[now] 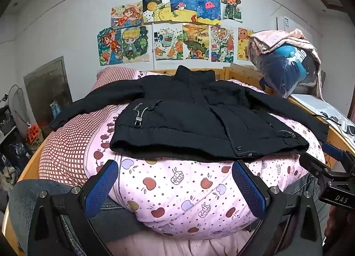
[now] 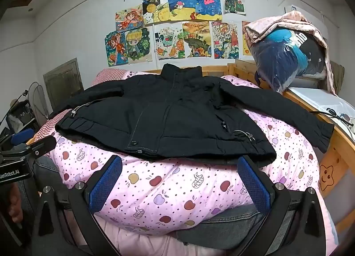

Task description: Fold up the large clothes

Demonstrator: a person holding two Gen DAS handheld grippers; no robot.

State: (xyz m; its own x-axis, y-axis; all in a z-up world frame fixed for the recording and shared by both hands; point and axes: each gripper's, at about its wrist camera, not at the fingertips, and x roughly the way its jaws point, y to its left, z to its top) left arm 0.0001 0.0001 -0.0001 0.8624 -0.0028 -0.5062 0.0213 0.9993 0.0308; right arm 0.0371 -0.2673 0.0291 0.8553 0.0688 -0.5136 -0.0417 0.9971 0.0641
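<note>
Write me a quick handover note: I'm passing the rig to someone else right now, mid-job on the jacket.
Left tool: open, empty, hovering over the quilt short of the jacket hem.
Right tool: open, empty, also just short of the hem.
Black jacket: laid flat, front up, on the apple-print quilt, collar toward the wall, both sleeves spread out to the sides.
Done: jacket spread out; no fold made yet.
Left: all folding. Probably bring each sleeve in across the body, then fold hem toward collar.

A black jacket (image 1: 199,114) lies flat, front up (sleeves spread wide), zipped closed.
</note>
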